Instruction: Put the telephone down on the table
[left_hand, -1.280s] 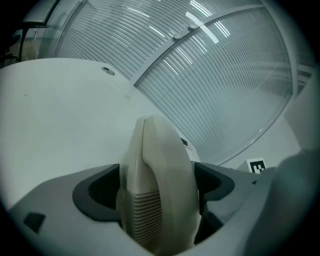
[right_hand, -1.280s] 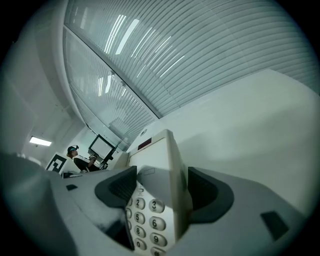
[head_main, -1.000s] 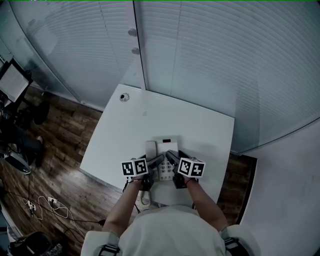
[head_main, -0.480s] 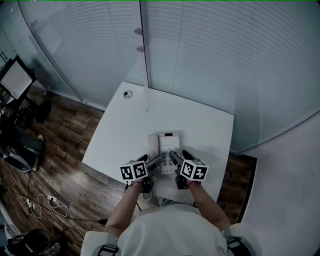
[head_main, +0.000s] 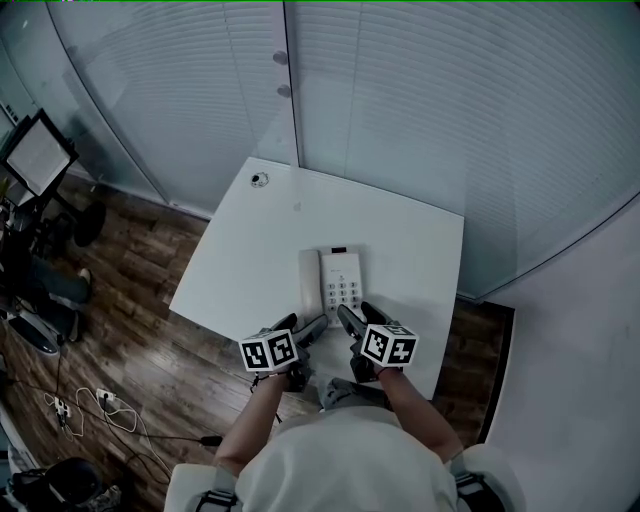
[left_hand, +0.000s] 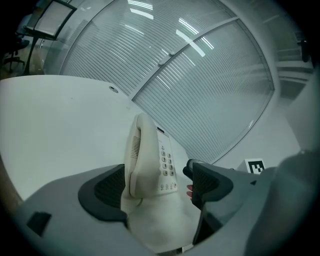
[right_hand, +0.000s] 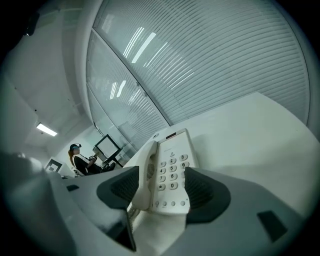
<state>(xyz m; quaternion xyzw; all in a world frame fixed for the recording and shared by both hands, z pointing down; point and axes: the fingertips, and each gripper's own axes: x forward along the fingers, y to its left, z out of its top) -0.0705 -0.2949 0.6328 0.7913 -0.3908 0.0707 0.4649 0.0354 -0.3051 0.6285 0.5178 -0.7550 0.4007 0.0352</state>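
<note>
While both grippers hover over the near edge of the table (head_main: 250, 270), neither holds anything. The left gripper (head_main: 308, 325) has its jaws wide apart and its dark pads (left_hand: 107, 187) bare. The phone (left_hand: 162, 162) shows in the gap with its near end by the tips, and no pad presses on it. The right gripper (head_main: 357, 314) is wide too, though its jaws have just been closing a little. The phone also shows between them, clear of both pads. The grippers sit side by side, close together, tips pointing at the phone's near end.

The phone lies flat on the white table, in its near half, keypad (head_main: 343, 292) up. The handset (head_main: 309, 285) sits in its cradle along the left side. A small round fitting (head_main: 260, 180) is at the table's far left corner.

Glass walls with blinds (head_main: 450, 120) stand behind the table. To the left is wood floor (head_main: 120, 290) with a monitor (head_main: 38, 155) and cables (head_main: 100, 405). In the right gripper view a seated person (right_hand: 80, 160) is far off.
</note>
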